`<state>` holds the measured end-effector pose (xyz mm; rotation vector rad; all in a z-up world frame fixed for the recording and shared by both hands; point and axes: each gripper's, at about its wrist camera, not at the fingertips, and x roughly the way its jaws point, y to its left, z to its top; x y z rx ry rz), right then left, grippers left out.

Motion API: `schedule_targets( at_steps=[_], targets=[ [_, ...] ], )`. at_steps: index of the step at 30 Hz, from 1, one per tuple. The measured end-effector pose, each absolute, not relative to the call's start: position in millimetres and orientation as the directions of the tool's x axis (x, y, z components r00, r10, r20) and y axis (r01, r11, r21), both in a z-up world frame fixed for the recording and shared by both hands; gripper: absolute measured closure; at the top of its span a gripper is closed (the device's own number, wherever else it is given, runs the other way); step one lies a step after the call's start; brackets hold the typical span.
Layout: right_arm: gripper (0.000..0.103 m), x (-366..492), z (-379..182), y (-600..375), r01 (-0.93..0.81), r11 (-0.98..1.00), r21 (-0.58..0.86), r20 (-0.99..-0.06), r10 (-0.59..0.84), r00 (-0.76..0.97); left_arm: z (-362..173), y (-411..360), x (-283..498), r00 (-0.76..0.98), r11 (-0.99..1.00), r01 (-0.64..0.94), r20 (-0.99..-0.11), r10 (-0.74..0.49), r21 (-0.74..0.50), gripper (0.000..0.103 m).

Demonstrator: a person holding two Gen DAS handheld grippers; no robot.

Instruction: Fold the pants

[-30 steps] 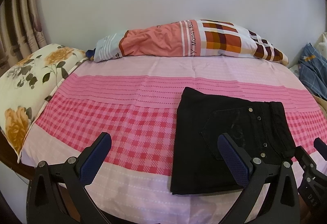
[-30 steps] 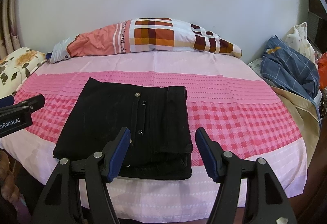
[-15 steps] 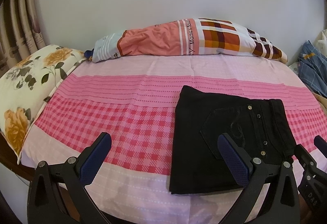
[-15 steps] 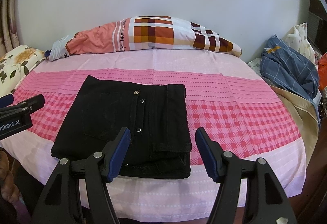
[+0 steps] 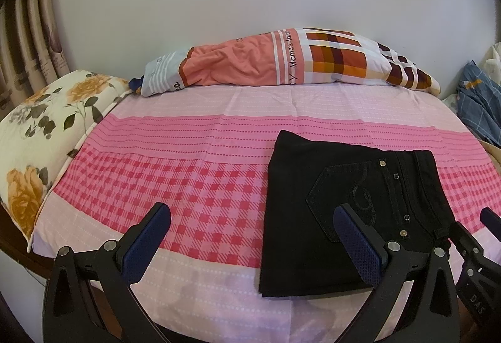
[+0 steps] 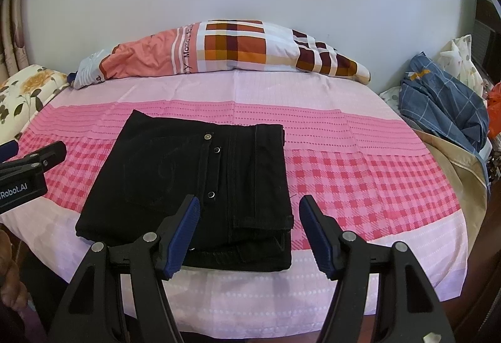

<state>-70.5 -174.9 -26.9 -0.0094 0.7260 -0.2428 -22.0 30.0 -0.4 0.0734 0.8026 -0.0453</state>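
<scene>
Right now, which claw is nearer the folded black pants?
Right. The right claw, open, hangs over the near right corner of the pants. The left claw, open, sits mostly over the bedsheet beside their left edge.

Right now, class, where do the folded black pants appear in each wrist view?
Left wrist: folded black pants lower right, behind the gripper's right finger.
Right wrist: pants centre-left, beyond the gripper's left finger.
Shared landmark: orange checked pillow against the wall.
</scene>
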Motion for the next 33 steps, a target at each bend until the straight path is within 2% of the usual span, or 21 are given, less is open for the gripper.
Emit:
schedule_targets(
  at_steps=[33],
  targets=[
    [0.04,-68.8,-27.6,-175.4,0.213,0.972,-0.097,-0.659,-0.223,0.718,-4.5,23.7,-20.3,0.693,0.996,0.075,-0.72,-0.017,0.049,0.0]
  ],
)
